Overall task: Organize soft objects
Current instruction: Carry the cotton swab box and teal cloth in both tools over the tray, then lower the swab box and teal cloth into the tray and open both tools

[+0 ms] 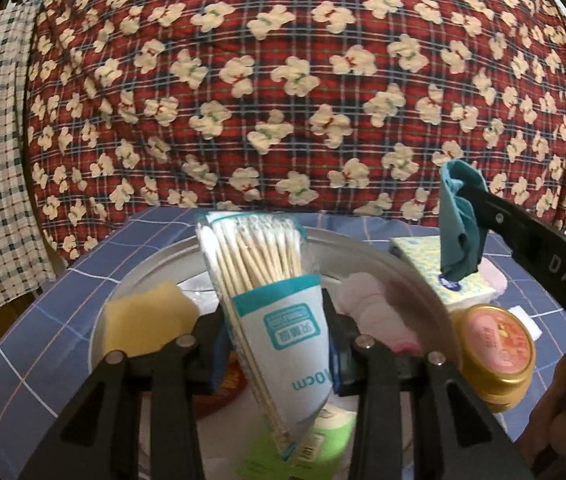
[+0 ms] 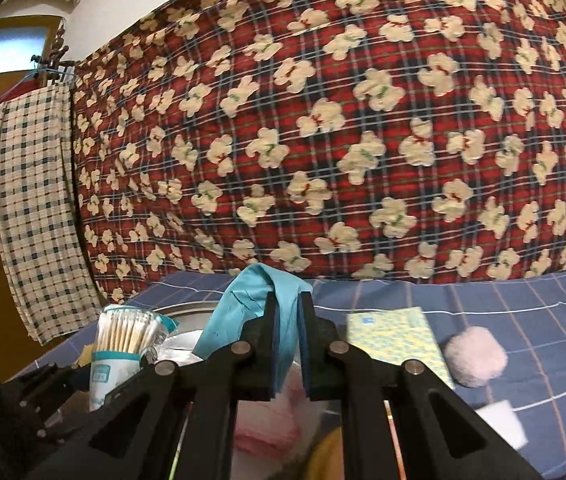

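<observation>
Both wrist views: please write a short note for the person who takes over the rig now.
Left hand-held gripper: shut on the cotton swab pack, held above the metal basin.
Right hand-held gripper: shut on the teal cloth, also lifted, near the basin's right side.
Already in the basin: yellow sponge and a pink cloth.
Outside it, on the blue checked cover: tissue pack, pink puff, gold-lidded jar.
Left, probably: place both held items, then the puff and tissue pack.
</observation>
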A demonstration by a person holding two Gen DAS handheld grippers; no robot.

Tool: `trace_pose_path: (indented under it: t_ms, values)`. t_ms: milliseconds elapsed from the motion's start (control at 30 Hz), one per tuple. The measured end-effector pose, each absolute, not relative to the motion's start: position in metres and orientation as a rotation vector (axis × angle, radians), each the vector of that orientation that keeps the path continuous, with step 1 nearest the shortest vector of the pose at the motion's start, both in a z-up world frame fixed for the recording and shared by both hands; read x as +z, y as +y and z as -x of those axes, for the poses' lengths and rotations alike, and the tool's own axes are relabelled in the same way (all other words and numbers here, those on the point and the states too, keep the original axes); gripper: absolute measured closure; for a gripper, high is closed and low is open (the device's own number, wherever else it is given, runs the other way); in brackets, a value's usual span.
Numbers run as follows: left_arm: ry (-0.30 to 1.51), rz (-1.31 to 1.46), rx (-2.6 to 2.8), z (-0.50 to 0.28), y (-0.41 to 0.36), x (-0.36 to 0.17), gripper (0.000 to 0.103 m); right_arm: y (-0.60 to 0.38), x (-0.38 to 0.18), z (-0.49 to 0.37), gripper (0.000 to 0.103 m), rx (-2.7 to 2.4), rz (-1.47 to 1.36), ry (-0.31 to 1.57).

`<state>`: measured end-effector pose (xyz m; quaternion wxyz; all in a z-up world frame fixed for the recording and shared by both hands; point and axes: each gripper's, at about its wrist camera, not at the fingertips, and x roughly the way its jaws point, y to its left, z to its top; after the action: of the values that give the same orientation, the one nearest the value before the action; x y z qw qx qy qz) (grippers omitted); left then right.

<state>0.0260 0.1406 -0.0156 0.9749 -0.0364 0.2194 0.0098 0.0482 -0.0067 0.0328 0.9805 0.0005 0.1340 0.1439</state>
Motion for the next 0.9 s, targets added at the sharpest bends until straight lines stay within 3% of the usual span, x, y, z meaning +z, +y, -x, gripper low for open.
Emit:
trace_pose_path:
  t_ms: [900]
  values:
    - [0.522,0.017,0.161,-0.050,0.169,-0.031,0.066,0.033,0.005,-0.088,0.093,0.336,0.046,0.414]
